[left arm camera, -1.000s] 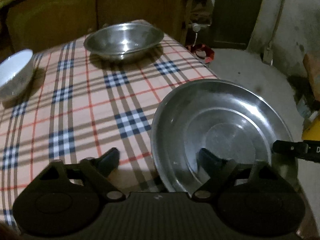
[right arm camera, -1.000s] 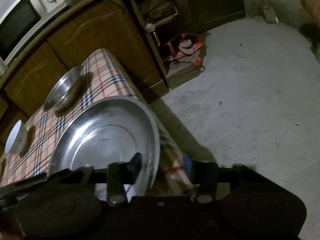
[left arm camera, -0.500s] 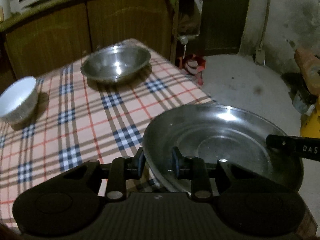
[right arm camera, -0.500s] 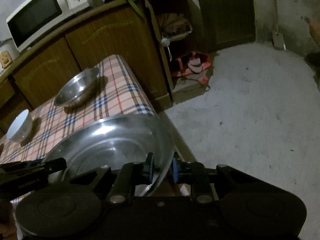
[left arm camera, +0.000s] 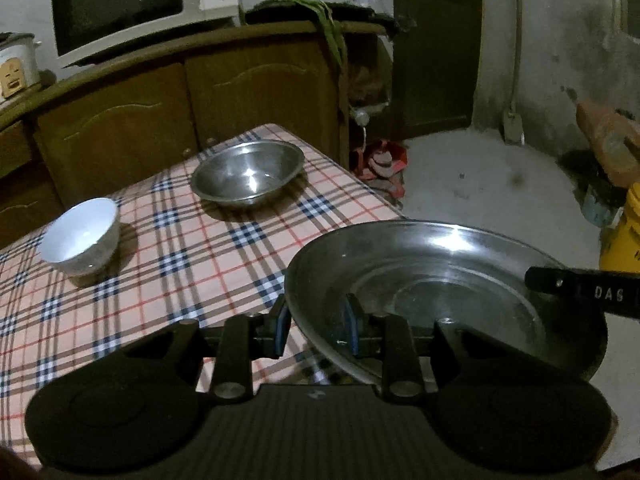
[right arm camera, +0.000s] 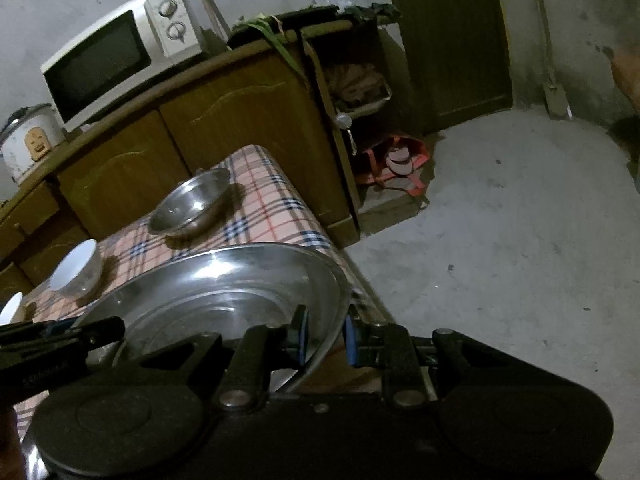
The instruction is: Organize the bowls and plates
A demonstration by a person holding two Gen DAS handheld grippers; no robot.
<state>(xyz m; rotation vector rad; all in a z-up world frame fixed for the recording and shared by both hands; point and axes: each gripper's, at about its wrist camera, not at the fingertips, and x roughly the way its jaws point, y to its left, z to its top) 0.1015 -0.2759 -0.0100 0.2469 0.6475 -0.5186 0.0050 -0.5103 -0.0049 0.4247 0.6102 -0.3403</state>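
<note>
1. Checked cloth in pink, navy and red covers the table [left arm camera: 168,240], which fills the left half of the left wrist view; brown wooden cabinets [left arm camera: 120,120] stand behind it, with a white microwave [left arm camera: 132,4] on top at the upper left and a bare concrete floor [right arm camera: 500,220] to the right.
2. Lower right of centre in the left wrist view, the large steel plate [left arm camera: 440,280] sits tilted, clear of the cloth — gripped from both sides.
3. The left gripper [left arm camera: 316,322] is pinched narrow on the plate's near-left rim, one blue pad outside and one inside the dish.
4. The right gripper [right arm camera: 326,338] is likewise clamped on the rim, at lower centre of the right wrist view; its black finger also shows at the right edge of the left view.
5. A steel bowl [left arm camera: 248,172] rests on the cloth at upper centre, well apart from the plate.
6. A white bowl [left arm camera: 80,236] stands upright at mid-left — also on the cloth.
</note>
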